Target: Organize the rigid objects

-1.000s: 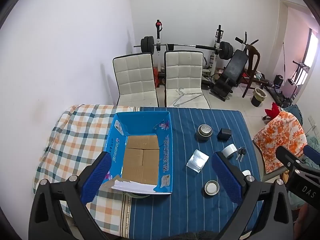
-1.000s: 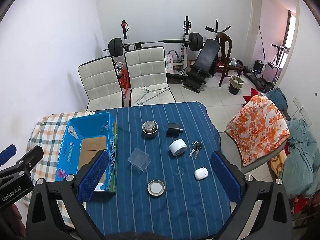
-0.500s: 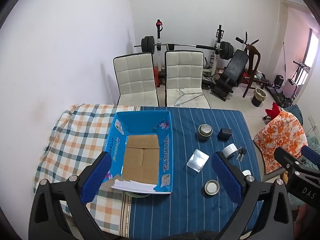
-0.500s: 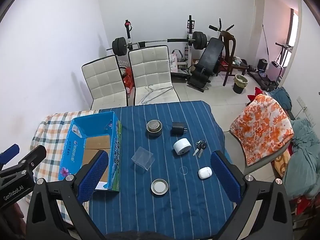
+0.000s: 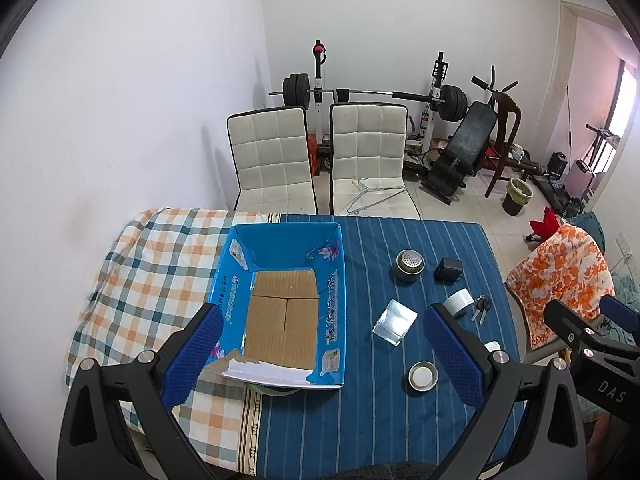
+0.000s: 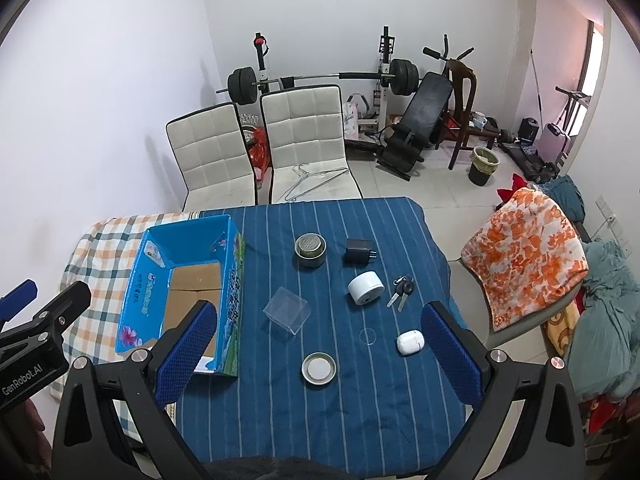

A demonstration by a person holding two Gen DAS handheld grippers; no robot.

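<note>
Both tongs are spread wide and holding nothing: the left tongs [image 5: 320, 354] hang up over the near end of the blue cardboard box [image 5: 280, 308], and the right tongs [image 6: 318, 350] sit high above the loose stuff on the blue striped surface [image 6: 360, 420]. The box is open on top, brown bottom bare, parked at the left side of the surface, partly on the checkered cloth [image 5: 160, 264]. Right of it, nearest first: a round metal lid [image 6: 319, 368], a clear plastic box [image 6: 287, 314] just beside the box wall, and a white earbud case [image 6: 409, 342] off to the right. Farther back there's a white roll [image 6: 365, 288] lying on its side with a bunch of keys [image 6: 402, 293] just right of it, then a metal tin with a perforated top [image 6: 310, 250] and a black charger [image 6: 358, 251]. None of them touch each other. Beyond the far edge are two white chairs [image 6: 304, 144], one with a wire hanger [image 6: 312, 182] on its seat.
</note>
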